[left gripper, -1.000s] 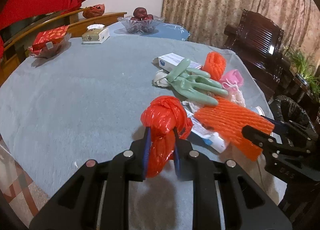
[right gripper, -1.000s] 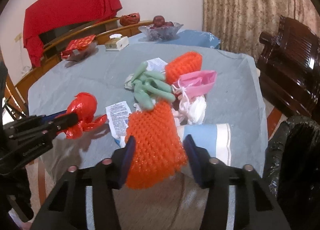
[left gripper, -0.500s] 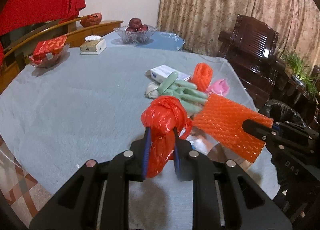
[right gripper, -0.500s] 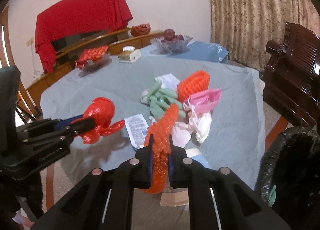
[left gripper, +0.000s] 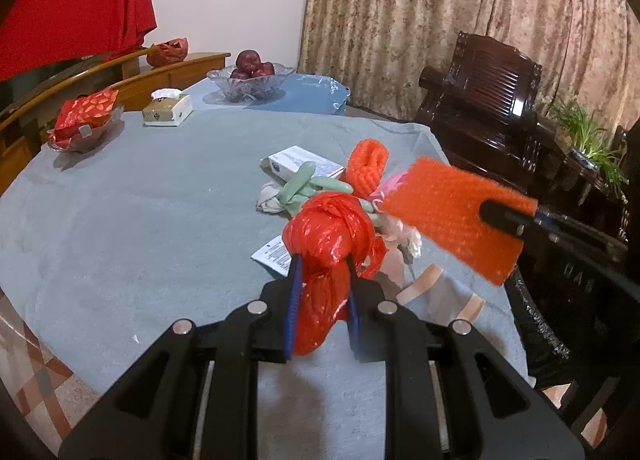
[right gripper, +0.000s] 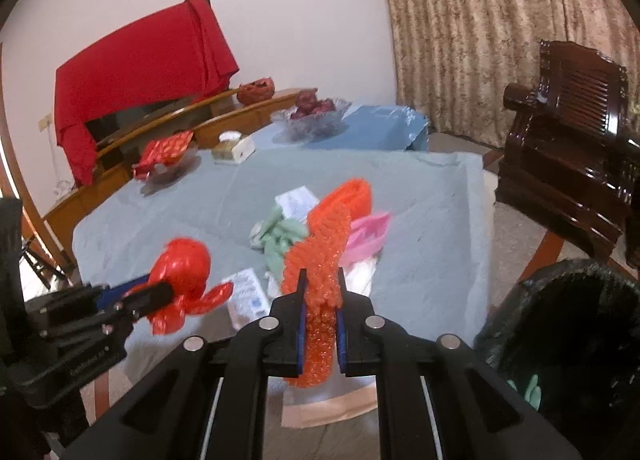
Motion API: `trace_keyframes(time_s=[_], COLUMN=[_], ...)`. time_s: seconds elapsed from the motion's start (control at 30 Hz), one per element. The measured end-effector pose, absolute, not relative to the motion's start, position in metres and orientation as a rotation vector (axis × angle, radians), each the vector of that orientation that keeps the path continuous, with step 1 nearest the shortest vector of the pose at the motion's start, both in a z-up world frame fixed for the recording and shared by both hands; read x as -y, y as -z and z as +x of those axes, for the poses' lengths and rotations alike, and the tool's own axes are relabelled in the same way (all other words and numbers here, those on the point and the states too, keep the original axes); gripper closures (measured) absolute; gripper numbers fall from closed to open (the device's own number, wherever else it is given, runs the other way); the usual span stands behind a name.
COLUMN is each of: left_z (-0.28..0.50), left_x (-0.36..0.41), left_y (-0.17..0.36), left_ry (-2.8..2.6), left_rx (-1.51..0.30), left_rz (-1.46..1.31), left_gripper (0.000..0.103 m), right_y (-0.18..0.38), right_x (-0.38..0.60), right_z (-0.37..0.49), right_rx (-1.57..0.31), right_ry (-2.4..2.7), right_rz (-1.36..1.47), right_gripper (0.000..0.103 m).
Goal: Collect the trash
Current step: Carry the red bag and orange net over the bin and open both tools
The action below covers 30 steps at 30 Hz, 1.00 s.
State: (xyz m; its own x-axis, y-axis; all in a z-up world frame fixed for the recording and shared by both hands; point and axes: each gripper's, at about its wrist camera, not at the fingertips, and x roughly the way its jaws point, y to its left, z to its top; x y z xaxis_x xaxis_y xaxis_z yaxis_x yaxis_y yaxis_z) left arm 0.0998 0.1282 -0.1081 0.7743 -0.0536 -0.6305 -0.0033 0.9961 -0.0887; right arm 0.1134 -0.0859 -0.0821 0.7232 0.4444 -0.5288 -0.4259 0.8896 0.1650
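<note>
My left gripper (left gripper: 322, 260) is shut on a knotted red plastic bag (left gripper: 330, 232), held above the table's near edge; the same red bag (right gripper: 184, 272) shows at the left of the right wrist view. My right gripper (right gripper: 320, 276) is shut on an orange foam net sleeve (right gripper: 320, 256), lifted off the table; this sleeve (left gripper: 452, 207) hangs at the right in the left wrist view. On the grey tablecloth (left gripper: 140, 219) remain a green rubber glove (left gripper: 304, 183), a second orange net (left gripper: 366, 163), a pink bag (right gripper: 368, 236), a small white box (left gripper: 296, 161), crumpled tissue and a paper cup (left gripper: 440, 292).
A black-lined trash bin (right gripper: 568, 324) stands on the floor right of the table. A dark wooden armchair (left gripper: 488, 99) is behind it. At the table's far side stand a glass fruit bowl (left gripper: 250, 79), a tissue box (left gripper: 168, 109) and a dish of red packets (left gripper: 84, 123).
The right gripper closed on the orange net sleeve and lifted it off the table. Both grippers rose, the left still holding the red bag.
</note>
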Motion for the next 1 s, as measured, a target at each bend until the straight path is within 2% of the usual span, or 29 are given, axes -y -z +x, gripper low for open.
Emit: trace_keyframes(time_s=[0.53, 1.0], left_z=[0.108, 0.123], left_x=[-0.035, 0.083], left_y=[0.08, 0.087], left_ry=[0.225, 0.423], left_rx=[-0.619, -0.614], left_rz=[-0.049, 0.016], left_gripper=[0.085, 0.086], right_y=[0.047, 0.059], right_x=[0.191, 0.309], right_z=[0.08, 0.049], right_rx=[-0.508, -0.511], right_ry=[-0.273, -0.032], right_rz=[0.078, 0.142], right_gripper=[0.092, 0.092])
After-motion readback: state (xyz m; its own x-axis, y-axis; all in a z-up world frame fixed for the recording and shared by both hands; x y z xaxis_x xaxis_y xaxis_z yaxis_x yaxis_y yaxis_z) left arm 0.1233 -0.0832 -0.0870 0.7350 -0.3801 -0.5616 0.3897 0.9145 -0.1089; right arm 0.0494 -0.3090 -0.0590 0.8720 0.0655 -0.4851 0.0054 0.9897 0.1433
